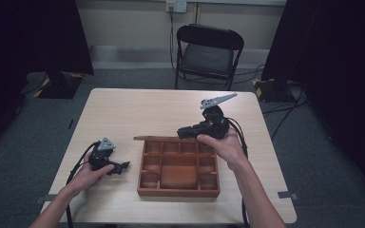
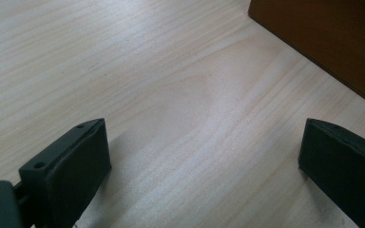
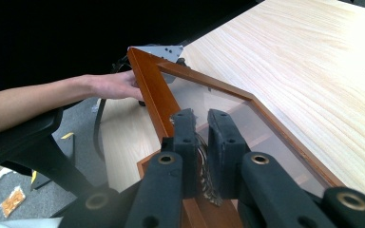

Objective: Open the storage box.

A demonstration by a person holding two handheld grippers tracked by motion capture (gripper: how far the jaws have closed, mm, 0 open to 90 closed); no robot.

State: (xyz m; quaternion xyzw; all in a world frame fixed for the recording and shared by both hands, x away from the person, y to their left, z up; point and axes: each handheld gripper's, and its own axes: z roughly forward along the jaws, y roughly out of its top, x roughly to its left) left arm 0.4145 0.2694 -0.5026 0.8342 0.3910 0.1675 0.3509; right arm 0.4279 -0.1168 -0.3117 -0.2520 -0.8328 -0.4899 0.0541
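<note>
A wooden box (image 1: 178, 191) with several compartments sits on the table, right of centre. Its glass-paned lid (image 1: 154, 138) is raised and shows edge-on along the box's far side. My right gripper (image 1: 183, 132) is at the lid's free edge, pointing left. In the right gripper view, the right gripper (image 3: 202, 118) is shut on a small metal clasp (image 3: 205, 178) on the lid's wooden frame (image 3: 152, 90). My left gripper (image 1: 122, 166) rests low over the table, left of the box. Its black pads (image 2: 71, 166) stand wide apart with only bare table between them.
The light wooden table (image 1: 138, 109) has free room behind and left of the box. The box's side wall (image 2: 323, 42) lies just ahead of my left gripper. A black folding chair (image 1: 208, 52) stands beyond the table's far edge. Cables trail from both grippers.
</note>
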